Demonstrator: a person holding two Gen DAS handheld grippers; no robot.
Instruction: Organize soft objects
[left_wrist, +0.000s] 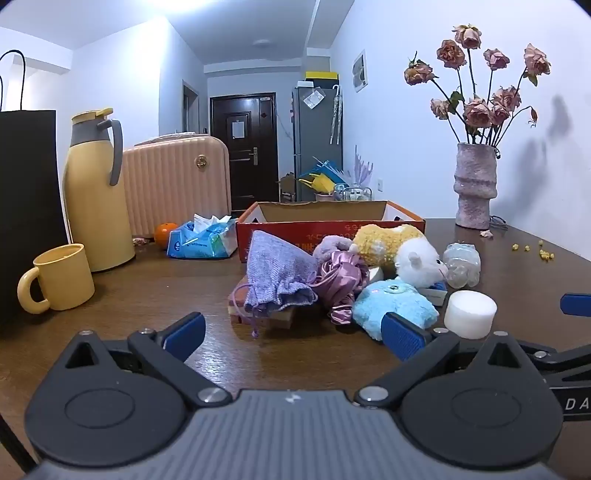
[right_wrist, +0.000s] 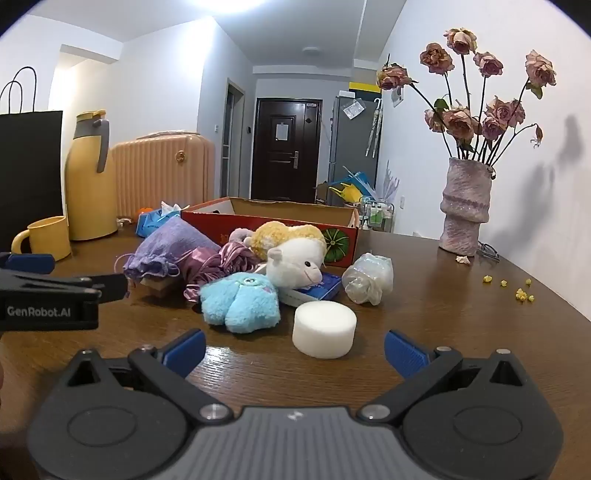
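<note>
We hold the left claw (left_wrist: 293, 334) with its blue pads spread wide and nothing between them, low over the brown table (left_wrist: 147, 291). The right claw (right_wrist: 294, 349) is likewise spread wide and empty, just short of a white foam cylinder (right_wrist: 324, 328) that stands on the table.

The soft objects lie in one heap in front of an open red cardboard box (right_wrist: 273, 218):
- a purple knit drawstring pouch (left_wrist: 277, 273), resting on a flat block at the left of the heap;
- a shiny purple satin piece (left_wrist: 340, 275), touching the pouch;
- a blue plush toy (right_wrist: 240, 301), nearest the claws, just beside the foam cylinder;
- a white plush animal (right_wrist: 295, 266), lying partly on a blue flat packet;
- a yellow plush (right_wrist: 284, 234), against the box wall;
- a crumpled clear plastic wrap (right_wrist: 367, 278), at the right of the heap.

At the left stand a yellow mug (left_wrist: 61, 277) and a yellow thermos jug (left_wrist: 98, 188); a vase of dried roses (left_wrist: 474, 184) stands far right.
</note>
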